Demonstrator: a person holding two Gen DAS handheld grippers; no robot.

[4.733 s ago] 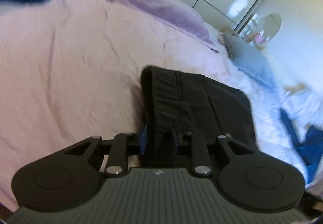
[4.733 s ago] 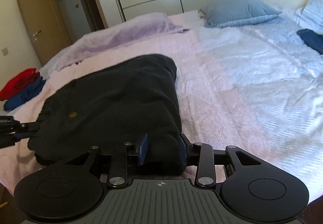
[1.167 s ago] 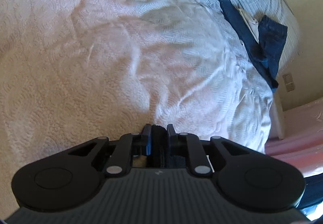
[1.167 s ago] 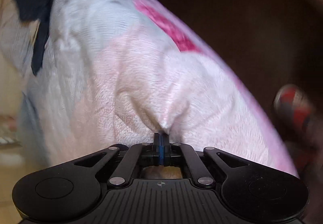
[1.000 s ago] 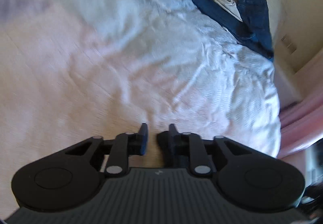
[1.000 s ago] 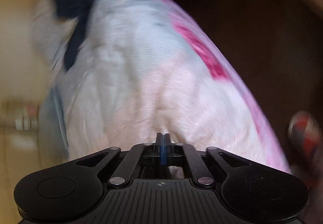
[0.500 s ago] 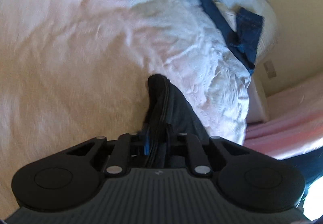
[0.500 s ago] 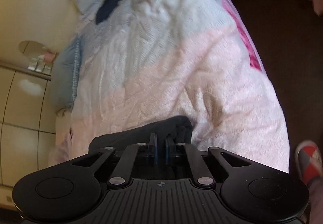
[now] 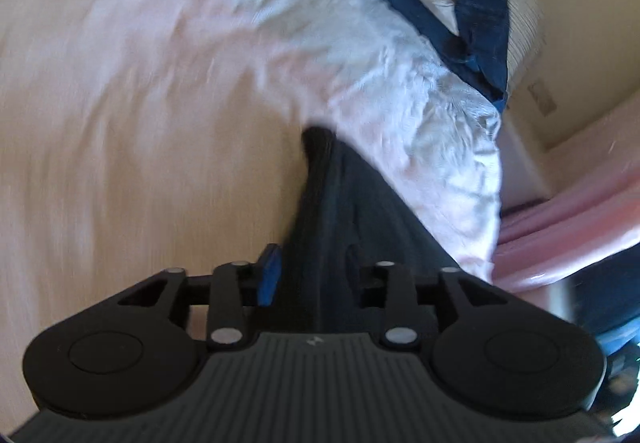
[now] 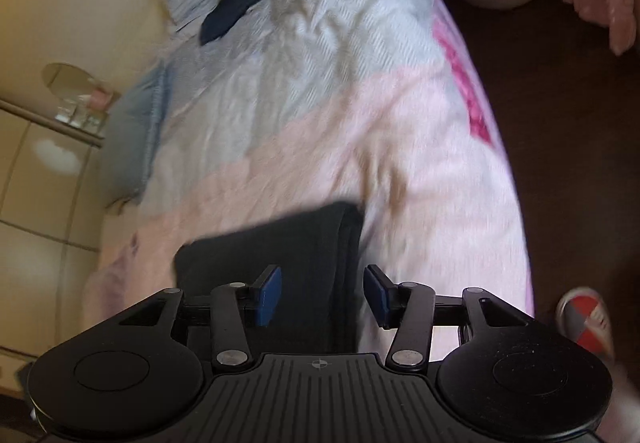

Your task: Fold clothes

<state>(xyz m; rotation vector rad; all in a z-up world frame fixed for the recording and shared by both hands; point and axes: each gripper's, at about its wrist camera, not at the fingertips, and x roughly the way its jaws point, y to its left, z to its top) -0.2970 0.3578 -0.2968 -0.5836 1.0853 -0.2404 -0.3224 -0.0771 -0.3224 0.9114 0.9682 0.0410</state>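
Below, a folded black garment [image 10: 280, 243] of soft knit lay flat on the pink-and-pale-blue quilted bedspread [image 10: 320, 91], near its edge. Both the left gripper [image 9: 312, 275] and right gripper [image 10: 322, 289] stood with jaws apart, straddling the cloth's thick layered edge without pinching it.

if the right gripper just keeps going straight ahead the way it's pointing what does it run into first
Most likely the folded black garment, which already lies between the open fingers of the right gripper. Just past its far edge comes the pink and white quilted bedspread. Depth is hard to judge through the fisheye blur.
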